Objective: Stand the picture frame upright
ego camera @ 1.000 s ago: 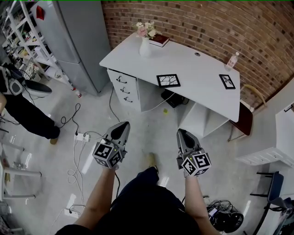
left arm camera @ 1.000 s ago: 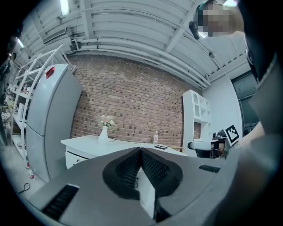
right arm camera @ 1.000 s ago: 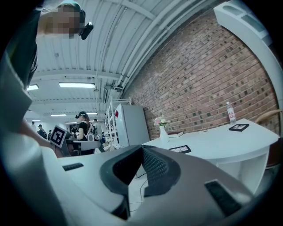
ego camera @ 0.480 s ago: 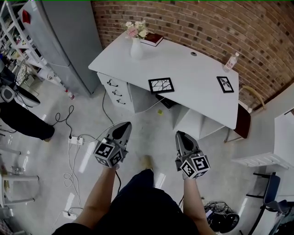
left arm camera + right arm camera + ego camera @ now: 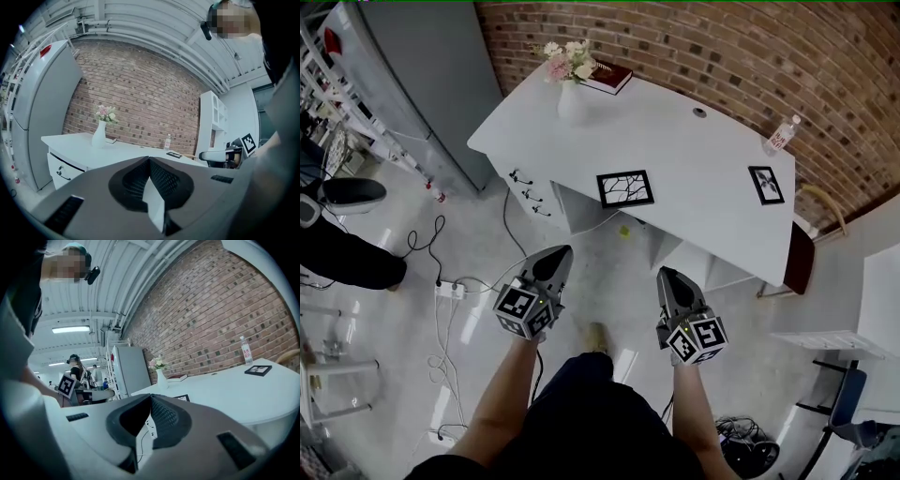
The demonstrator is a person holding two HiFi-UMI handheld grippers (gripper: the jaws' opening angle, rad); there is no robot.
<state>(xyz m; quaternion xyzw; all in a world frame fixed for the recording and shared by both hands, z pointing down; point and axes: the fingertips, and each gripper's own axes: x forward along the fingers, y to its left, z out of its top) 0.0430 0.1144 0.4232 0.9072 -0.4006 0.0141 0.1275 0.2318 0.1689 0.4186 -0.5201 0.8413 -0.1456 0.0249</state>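
Desk (image 5: 694, 169): drew nearer than before
Picture frame (image 5: 625, 187): lay flat on desk
Left gripper (image 5: 557, 254), right gripper (image 5: 666, 275): jaws pressed together, empty

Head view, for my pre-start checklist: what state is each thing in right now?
Large frame: flat on desk.
Small frame: flat on desk.
Vase: upright, holding flowers.
Book: closed, flat.
Bottle: upright.
Drawers: shut.
Left gripper: fingers shut, empty.
Right gripper: fingers shut, empty.
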